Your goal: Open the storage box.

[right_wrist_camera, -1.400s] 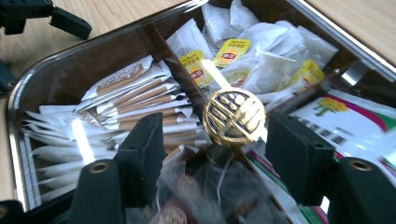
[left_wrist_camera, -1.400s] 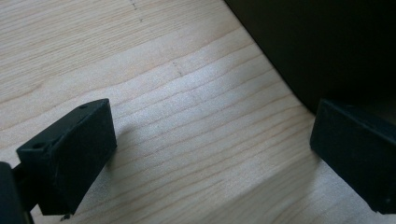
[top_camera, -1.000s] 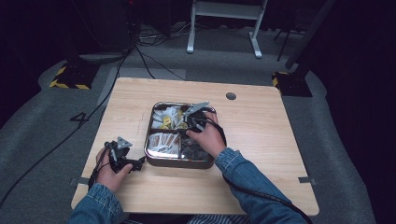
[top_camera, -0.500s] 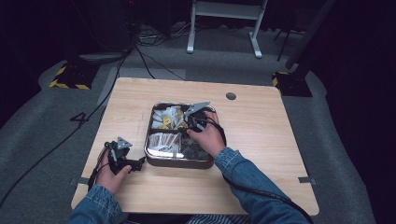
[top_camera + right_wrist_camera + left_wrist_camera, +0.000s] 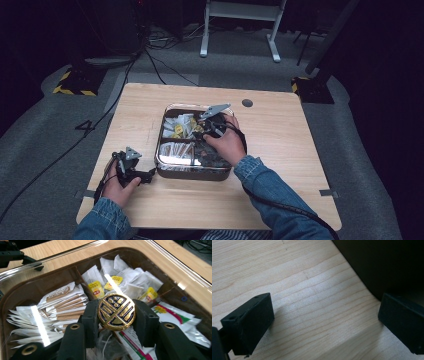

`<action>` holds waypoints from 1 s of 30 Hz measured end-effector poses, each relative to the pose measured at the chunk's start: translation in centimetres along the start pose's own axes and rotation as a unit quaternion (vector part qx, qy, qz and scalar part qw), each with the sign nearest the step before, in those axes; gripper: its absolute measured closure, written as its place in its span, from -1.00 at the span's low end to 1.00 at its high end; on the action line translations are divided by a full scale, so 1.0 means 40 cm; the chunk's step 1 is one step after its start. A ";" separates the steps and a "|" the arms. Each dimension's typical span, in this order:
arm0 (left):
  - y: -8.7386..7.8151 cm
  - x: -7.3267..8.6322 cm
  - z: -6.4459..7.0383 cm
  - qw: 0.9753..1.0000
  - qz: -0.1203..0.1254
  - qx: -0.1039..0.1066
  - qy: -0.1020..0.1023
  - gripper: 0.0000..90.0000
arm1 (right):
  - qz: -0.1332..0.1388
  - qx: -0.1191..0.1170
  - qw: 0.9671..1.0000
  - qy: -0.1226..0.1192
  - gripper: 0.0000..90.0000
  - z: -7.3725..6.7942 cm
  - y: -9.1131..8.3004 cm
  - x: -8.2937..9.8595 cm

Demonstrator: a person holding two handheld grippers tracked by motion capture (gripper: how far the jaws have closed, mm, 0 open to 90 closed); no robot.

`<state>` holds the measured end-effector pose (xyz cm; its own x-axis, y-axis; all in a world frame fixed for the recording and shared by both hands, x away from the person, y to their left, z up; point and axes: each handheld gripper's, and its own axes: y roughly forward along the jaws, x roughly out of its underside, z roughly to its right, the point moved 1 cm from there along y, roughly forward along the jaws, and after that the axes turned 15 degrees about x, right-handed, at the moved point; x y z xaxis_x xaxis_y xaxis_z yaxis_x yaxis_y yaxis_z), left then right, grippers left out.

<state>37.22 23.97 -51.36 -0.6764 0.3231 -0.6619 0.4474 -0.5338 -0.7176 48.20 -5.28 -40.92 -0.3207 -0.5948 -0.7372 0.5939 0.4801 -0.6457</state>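
A shallow metal box [image 5: 192, 172] with a clear lid [image 5: 75, 272] stands mid-table. A round gold and black knob [image 5: 116, 312] sits on the lid, and my right gripper [image 5: 116, 318] is shut on it, one black pad [image 5: 90, 317] on each side. Under the lid lie white and yellow tea bags [image 5: 125, 282] and long paper sachets [image 5: 60, 305]. My right gripper [image 5: 212, 122] hangs over the box's far half. My left gripper [image 5: 132, 167] rests on the wood just left of the box. It stands open [image 5: 324, 322] with nothing in it, the box's dark wall [image 5: 387, 265] beside it.
The wooden table [image 5: 280, 135] has a small round hole [image 5: 247, 103] behind the box. A red and green packet [image 5: 175, 315] lies in the box's right compartment. Cables and a white stand base [image 5: 240, 30] are on the floor beyond the table.
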 end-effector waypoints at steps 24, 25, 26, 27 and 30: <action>0.001 -0.003 -0.005 1.000 0.000 0.001 0.000 -1.00 | 0.029 0.072 0.995 0.058 0.31 0.185 -0.193 0.094; 0.001 -0.003 -0.005 1.000 0.000 0.002 0.000 -1.00 | 0.028 0.079 0.995 0.060 0.31 0.200 -0.207 0.103; 0.002 -0.003 -0.006 1.000 0.000 0.002 -0.001 -1.00 | 0.027 0.081 0.995 0.060 0.31 0.206 -0.213 0.107; 0.002 -0.003 -0.006 1.000 0.000 0.002 -0.001 -1.00 | 0.026 0.086 0.994 0.061 0.31 0.213 -0.221 0.112; 0.002 -0.003 -0.006 1.000 0.000 0.002 -0.001 -1.00 | 0.024 0.097 0.993 0.066 0.31 0.237 -0.241 0.127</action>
<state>37.47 24.07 -51.37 -0.6772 0.3220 -0.6616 0.4449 -0.5370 -0.7167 47.85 -19.05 -36.54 -0.3758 -0.4779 -0.7940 0.7373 0.3649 -0.5686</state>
